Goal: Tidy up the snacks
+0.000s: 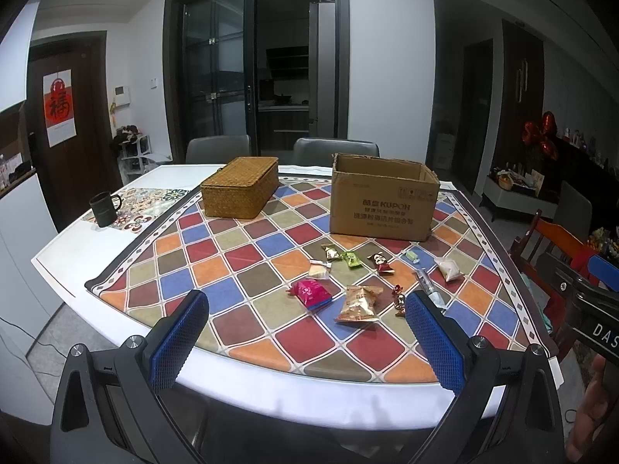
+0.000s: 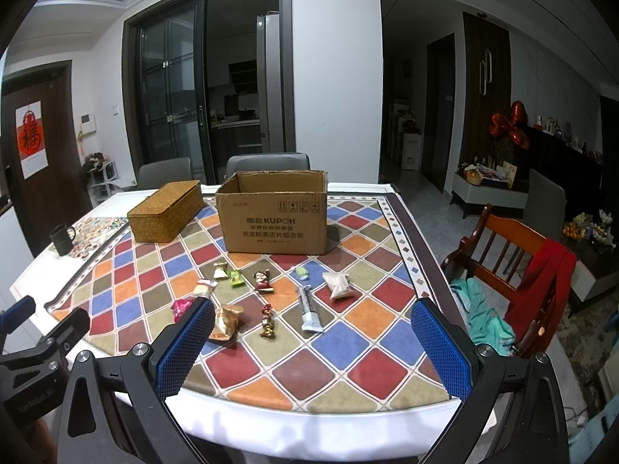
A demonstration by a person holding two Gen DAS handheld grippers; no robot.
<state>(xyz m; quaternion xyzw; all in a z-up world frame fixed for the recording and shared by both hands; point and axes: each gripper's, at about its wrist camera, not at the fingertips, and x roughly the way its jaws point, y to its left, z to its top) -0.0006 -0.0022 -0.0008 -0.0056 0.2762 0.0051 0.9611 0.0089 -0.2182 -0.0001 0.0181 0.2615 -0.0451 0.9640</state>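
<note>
Both grippers are just hovering over the near edge of the tabletop [image 2: 271, 421] right now, tilted down a bit, nothing in either one. The left gripper [image 1: 305, 309] has its jaws spread wide with only air between the blue pads, and the right gripper [image 2: 313, 319] is the same, jaws fully apart and empty.

The snacks are scattered loose on the checkered mat [image 1: 247, 239], all in a patch in front of the cardboard box [image 1: 383, 208]. Closest to the grippers there's a pink packet [image 1: 311, 294], a gold-orange packet [image 1: 359, 303] just beside it, and a small red-and-gold wrapped candy [image 2: 267, 321]. A long grey stick-shaped packet [image 2: 309, 309] lies to the right of that candy. Further back, nearer the box: a pale yellow wrapped piece [image 1: 319, 270], a small tan-gold packet [image 1: 332, 252], a green packet [image 1: 351, 259], a red-and-white packet [image 1: 381, 262], a tiny light green candy [image 2: 301, 273] and a clear bag of white stuff [image 2: 339, 286]. None of them touch the box.

The box is open on top, printed with KUPOH, and I can't see inside it from here. To its left sits a woven basket [image 1: 241, 187] with its lid on, well apart from the snacks. A black mug [image 1: 103, 208] stands on a patterned placemat [image 1: 151, 203] over at the left edge.
</note>
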